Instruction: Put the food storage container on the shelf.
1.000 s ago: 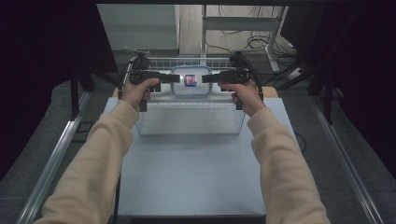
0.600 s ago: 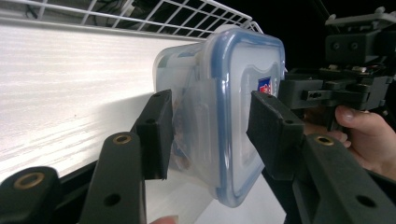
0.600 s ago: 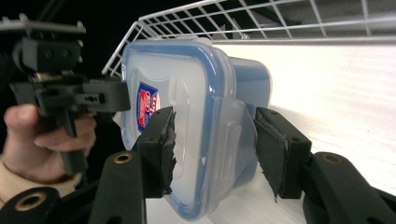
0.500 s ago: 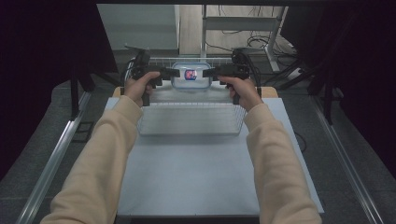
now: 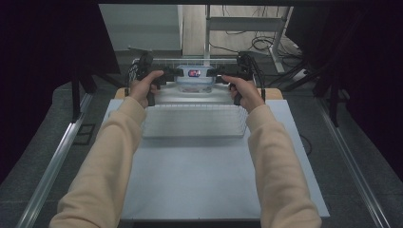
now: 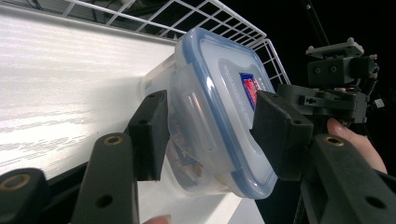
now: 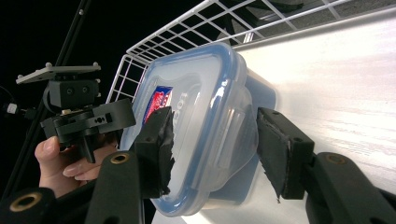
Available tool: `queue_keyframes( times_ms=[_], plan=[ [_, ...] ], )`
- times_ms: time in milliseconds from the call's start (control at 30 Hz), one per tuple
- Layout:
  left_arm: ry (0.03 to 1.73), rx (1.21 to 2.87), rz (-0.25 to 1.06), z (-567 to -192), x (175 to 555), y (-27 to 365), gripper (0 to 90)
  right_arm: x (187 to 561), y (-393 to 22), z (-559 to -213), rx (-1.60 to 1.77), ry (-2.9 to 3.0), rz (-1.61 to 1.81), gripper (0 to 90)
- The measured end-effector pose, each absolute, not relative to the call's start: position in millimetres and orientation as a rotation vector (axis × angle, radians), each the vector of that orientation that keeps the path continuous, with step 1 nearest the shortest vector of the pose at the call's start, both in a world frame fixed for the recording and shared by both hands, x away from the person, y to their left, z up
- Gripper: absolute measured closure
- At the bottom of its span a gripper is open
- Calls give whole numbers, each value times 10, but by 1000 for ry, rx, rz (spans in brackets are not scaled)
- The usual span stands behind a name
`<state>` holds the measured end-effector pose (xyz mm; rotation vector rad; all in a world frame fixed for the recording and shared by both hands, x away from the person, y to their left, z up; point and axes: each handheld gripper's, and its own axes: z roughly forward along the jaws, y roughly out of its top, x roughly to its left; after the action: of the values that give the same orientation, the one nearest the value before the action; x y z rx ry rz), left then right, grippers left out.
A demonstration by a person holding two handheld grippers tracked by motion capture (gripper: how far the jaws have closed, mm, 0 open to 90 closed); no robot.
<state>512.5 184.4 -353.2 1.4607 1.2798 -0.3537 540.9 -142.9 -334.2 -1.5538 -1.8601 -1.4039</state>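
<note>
With the plastic box (image 5: 194,79) at the table's far edge by the wire rack (image 5: 195,121), your left gripper (image 5: 167,75), whose jaws have just been opening, straddles its left clip barely touching while your right gripper (image 5: 219,74) brackets the other half-open, so lifting now could drop it.

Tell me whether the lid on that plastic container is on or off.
On. The blue-rimmed lid sits over the clear container, and a side flap lies folded down against the wall.

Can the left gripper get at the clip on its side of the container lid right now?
Probably yes. The left gripper already straddles that end of the container, the side clip sitting between its jaws, which have just been opening; nothing blocks it. The right gripper is at the opposite end.
</note>
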Motion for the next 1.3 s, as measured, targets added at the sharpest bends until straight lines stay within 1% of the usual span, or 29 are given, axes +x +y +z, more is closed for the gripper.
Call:
queue_keyframes(
  times_ms=[67,133,167,233,300,367,433,533,633,700,767,833,1000,1067,1133,1200,1267,1300],
  plan=[
    [1267,1475,-318,-3527,5113,1831,453,5391,-1413,-3337,-1567,-1869,-1421,455],
    [1272,1489,-201,-3504,5078,1823,307,5351,-1381,-3314,-1604,-1901,-1459,308],
    [1263,1481,-160,-3488,5057,1829,252,5332,-1371,-3297,-1617,-1906,-1485,281],
    [1241,1490,-70,-3422,4988,1834,184,5273,-1358,-3239,-1603,-1933,-1530,225],
    [1218,1527,54,-3324,4866,1820,167,5185,-1344,-3165,-1584,-2010,-1575,185],
    [1182,1582,140,-3247,4716,1818,160,5055,-1336,-3078,-1554,-2139,-1615,145],
    [1147,1573,161,-3222,4537,1836,160,4897,-1360,-3012,-1503,-2237,-1670,145],
    [1122,1556,219,-3284,4203,1861,178,4658,-1462,-2996,-1415,-2278,-1749,145],
    [1061,1612,208,-3438,3871,1874,176,4385,-1595,-3077,-1322,-2351,-1771,145],
    [1029,1652,224,-3578,3636,1872,176,4186,-1692,-3172,-1278,-2417,-1776,159],
    [1001,1685,232,-3765,3385,1861,181,3979,-1793,-3295,-1250,-2464,-1798,172],
    [989,1711,248,-3913,3221,1858,184,3780,-1893,-3425,-1220,-2492,-1800,172],
    [1013,1749,197,-4385,2872,1835,186,3376,-2094,-3741,-1189,-2569,-1788,174],
    [1030,1776,184,-4571,2778,1804,189,3240,-2154,-3883,-1205,-2591,-1797,187],
    [1058,1821,210,-4782,2669,1757,196,3105,-2218,-4044,-1231,-2611,-1799,189],
    [1061,1889,206,-4939,2593,1711,191,2957,-2293,-4257,-1277,-2562,-1845,231],
    [1073,1909,200,-5038,2534,1700,201,2872,-2318,-4474,-1263,-2600,-1719,215],
    [1072,1922,209,-5058,2515,1698,200,2819,-2334,-4581,-1260,-2621,-1689,222]
  ],
)
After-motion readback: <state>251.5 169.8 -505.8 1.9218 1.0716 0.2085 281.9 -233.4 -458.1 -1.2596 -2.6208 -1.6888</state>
